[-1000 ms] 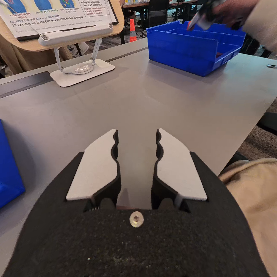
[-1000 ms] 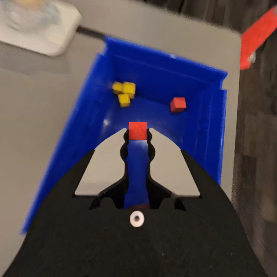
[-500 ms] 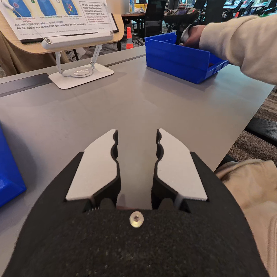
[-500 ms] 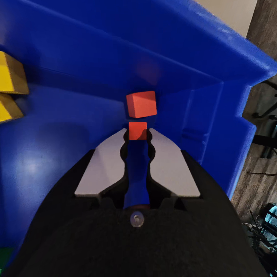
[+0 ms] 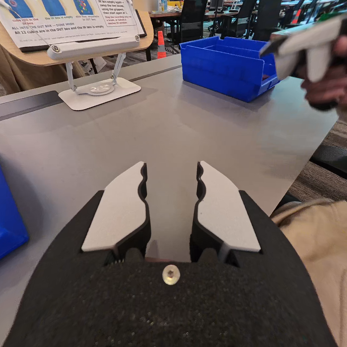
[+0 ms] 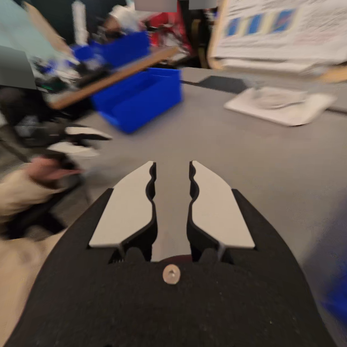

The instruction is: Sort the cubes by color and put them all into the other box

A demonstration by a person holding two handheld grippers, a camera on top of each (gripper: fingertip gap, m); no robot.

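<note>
My left gripper [image 5: 171, 166] is open and empty, low over the grey table [image 5: 169, 131]. A blue box [image 5: 225, 75] stands at the far right of its view; its cubes are hidden by its walls. Another blue box [image 5: 9, 225] shows at the left edge. My right gripper [image 6: 171, 165] is open and empty over the table and faces a blue box [image 6: 140, 105] in a blurred view. It also shows blurred in the left wrist view [image 5: 298, 69], in front of the far box. The left gripper shows at the left of the right wrist view [image 6: 101, 146]. No cube is clearly in view.
A white stand [image 5: 99, 92] with an instruction sheet [image 5: 75, 20] is at the back of the table; its base also shows in the right wrist view [image 6: 277, 107]. The table's right edge [image 5: 300, 180] drops to carpet. A beige sleeve [image 5: 309, 244] is near. Chairs and desks stand behind. Spacing between my two grippers at the tips: around 25 centimeters.
My right gripper has let go of the red cube inside the far box, opened, pulled out and swung left toward the other box. My left gripper has hardly moved.
</note>
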